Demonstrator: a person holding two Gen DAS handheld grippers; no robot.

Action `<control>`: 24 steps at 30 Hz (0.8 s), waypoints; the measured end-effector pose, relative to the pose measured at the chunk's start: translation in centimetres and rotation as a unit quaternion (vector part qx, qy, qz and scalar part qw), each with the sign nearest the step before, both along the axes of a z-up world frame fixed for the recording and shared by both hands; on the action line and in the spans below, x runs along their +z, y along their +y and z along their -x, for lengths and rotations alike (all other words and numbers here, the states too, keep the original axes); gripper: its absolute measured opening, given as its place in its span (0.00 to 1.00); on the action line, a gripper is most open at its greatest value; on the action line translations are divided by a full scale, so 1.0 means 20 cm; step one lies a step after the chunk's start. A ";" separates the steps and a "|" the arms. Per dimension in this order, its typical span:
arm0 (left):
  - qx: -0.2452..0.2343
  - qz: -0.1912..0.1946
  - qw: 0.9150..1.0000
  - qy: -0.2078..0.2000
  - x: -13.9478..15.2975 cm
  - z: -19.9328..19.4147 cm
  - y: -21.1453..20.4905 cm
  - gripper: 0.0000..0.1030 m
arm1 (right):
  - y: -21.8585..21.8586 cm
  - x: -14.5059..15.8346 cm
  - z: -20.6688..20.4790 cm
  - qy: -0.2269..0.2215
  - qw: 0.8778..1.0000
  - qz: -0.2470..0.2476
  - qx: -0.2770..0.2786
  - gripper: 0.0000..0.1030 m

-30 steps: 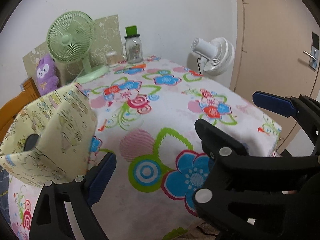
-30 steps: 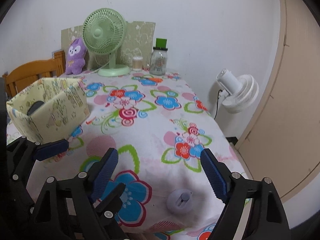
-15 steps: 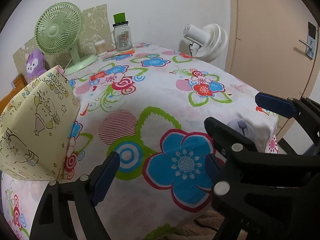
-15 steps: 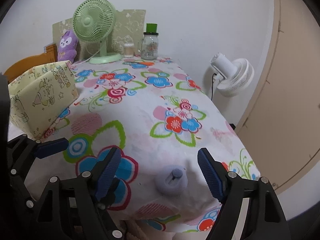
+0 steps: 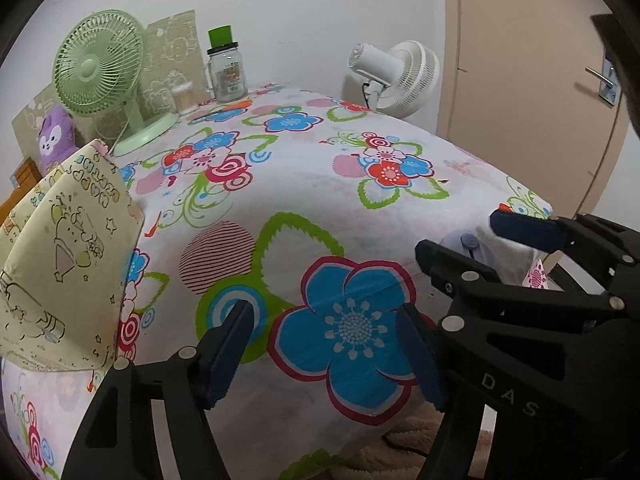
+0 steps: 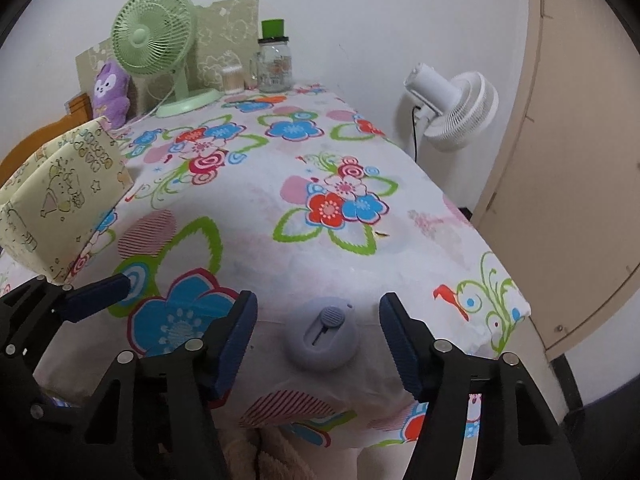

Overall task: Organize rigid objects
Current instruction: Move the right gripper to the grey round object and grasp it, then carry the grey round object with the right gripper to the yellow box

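Right gripper (image 6: 318, 334) parted, jaws just been closing in, ribbed blue pads either side of a round lavender plastic disc (image 6: 323, 333) with a grooved knob and a slot on top; pads not touching it. Disc lying flat on the floral tablecloth (image 6: 280, 208) near the table's front edge, between the right tongs' fingers. Left gripper (image 5: 326, 350) also parted and just been narrowing, nothing between its pads but smooth printed cloth with a big blue flower. To the left of both tongs, a soft pale-yellow fabric box (image 5: 60, 264) with cartoon line drawings, sides slightly slumped. Far ahead of the tongs, a light-green grilled desk fan (image 6: 154, 36), a clear glass jar with a green lid (image 6: 274, 60), and a purple plush toy (image 6: 110, 92).
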State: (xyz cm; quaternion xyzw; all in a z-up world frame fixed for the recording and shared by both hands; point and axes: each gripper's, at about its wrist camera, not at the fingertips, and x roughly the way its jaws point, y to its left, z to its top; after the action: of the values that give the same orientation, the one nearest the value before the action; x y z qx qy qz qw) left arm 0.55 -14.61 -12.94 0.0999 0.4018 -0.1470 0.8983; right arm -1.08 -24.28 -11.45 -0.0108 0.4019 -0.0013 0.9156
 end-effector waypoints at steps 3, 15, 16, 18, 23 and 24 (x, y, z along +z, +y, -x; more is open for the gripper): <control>-0.005 -0.004 1.000 -0.002 0.00 0.00 0.00 0.76 | 0.00 -0.01 -0.01 0.007 1.000 -0.006 0.002 0.58; -0.006 -0.010 1.000 -0.001 -0.01 -0.03 0.01 0.86 | 0.03 -0.03 -0.04 0.024 1.000 -0.016 -0.007 0.40; -0.007 -0.008 1.000 0.001 -0.01 -0.03 0.02 0.85 | 0.03 -0.03 -0.04 0.024 1.000 -0.015 -0.008 0.40; -0.007 -0.002 1.000 0.008 -0.01 -0.04 0.02 0.85 | 0.04 -0.03 -0.04 0.024 1.000 -0.011 -0.007 0.40; -0.010 0.006 1.000 0.018 -0.01 -0.06 0.02 0.84 | 0.07 -0.01 -0.06 0.020 1.000 0.003 0.000 0.40; -0.013 0.006 1.000 0.017 0.00 -0.06 0.02 0.84 | 0.07 0.00 -0.06 0.020 1.000 0.003 0.001 0.40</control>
State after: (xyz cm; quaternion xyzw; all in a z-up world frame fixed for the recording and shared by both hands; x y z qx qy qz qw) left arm 1.67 -14.17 -13.00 0.0966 0.4148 -0.1625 0.8900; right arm 0.17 -22.83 -11.48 -0.0140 0.4200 -0.0015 0.9074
